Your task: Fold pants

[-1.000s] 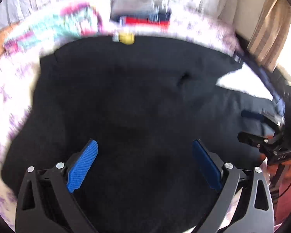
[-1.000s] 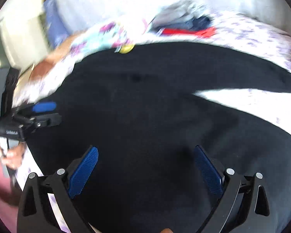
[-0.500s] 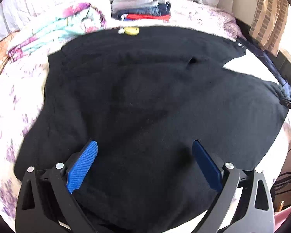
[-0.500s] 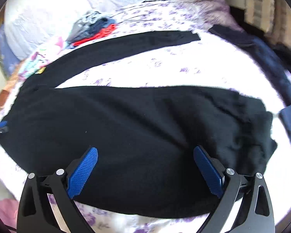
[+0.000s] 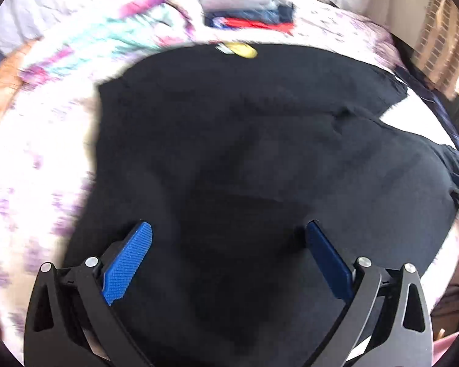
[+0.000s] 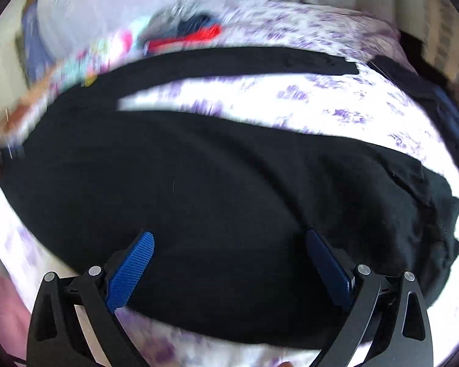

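Black pants (image 5: 244,159) lie spread flat on a floral bedsheet (image 5: 30,168). In the left wrist view I look over the waist end, with a yellow tag (image 5: 244,51) at its far edge. My left gripper (image 5: 229,244) is open and empty, hovering above the cloth. In the right wrist view the two legs (image 6: 229,183) run apart to the right, the far leg (image 6: 260,61) thin and straight. My right gripper (image 6: 229,250) is open and empty above the near leg.
A stack of folded clothes (image 5: 248,9) and a colourful blanket (image 5: 122,36) lie at the head of the bed. Dark clothing (image 6: 428,91) lies at the bed's right edge. The bed's near edge shows below the right gripper (image 6: 199,345).
Both views swung: the left camera has shifted right and closer over the waist; the right camera has turned back left along the legs. Both grippers stayed open.
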A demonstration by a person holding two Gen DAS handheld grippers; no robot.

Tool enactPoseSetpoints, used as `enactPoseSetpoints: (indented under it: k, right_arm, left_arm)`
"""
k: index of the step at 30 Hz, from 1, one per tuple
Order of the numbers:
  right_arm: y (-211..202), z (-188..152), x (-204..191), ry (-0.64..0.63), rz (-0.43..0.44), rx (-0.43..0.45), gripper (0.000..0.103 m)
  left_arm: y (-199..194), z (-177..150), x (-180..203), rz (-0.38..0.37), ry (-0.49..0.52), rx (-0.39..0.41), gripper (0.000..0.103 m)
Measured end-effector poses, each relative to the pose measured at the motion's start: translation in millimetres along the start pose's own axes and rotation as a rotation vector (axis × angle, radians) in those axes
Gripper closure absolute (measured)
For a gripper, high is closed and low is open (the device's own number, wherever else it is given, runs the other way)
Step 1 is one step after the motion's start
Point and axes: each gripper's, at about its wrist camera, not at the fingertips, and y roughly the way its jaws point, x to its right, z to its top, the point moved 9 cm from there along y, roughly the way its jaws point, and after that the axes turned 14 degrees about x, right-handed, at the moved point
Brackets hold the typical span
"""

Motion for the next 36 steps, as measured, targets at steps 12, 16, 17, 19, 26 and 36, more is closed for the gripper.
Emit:
enactPoseSetpoints:
  k: [12,16,17,19,26,36]
  right_arm:
    - [-4.3,95.7,-83.6,-0.203,0.088,0.086,0.004]
    - [11.7,125.0,-136.0,-0.307,0.183,0.122,0.003]
    - [17.6,130.9,-148.5,-0.330,0.211,0.112,0.003]
    - [31.0,140.4,-169.0,-0.361,0.265,0.067,0.003]
    - [71.5,189.5,-214.0,-0.441,0.351,-0.010,0.003]
    - [154.0,239.5,-218.1,-0.515,0.421,-0.138,0.004]
  left_arm:
    - [-25.9,56.5,-46.8,0.205,0.062,0.099,0.005]
    - [-23.4,64.5,-43.6,0.184,0.098,0.103,0.005]
    - [-22.2,67.5,-44.7,0.182,0.111,0.103,0.005]
    - [-16.8,77.7,-49.1,0.190,0.144,0.102,0.005]
    - [11.1,117.2,-89.3,0.181,0.123,0.065,0.005]
    - [72.6,153.4,-94.5,-0.025,0.193,0.011,0.005]
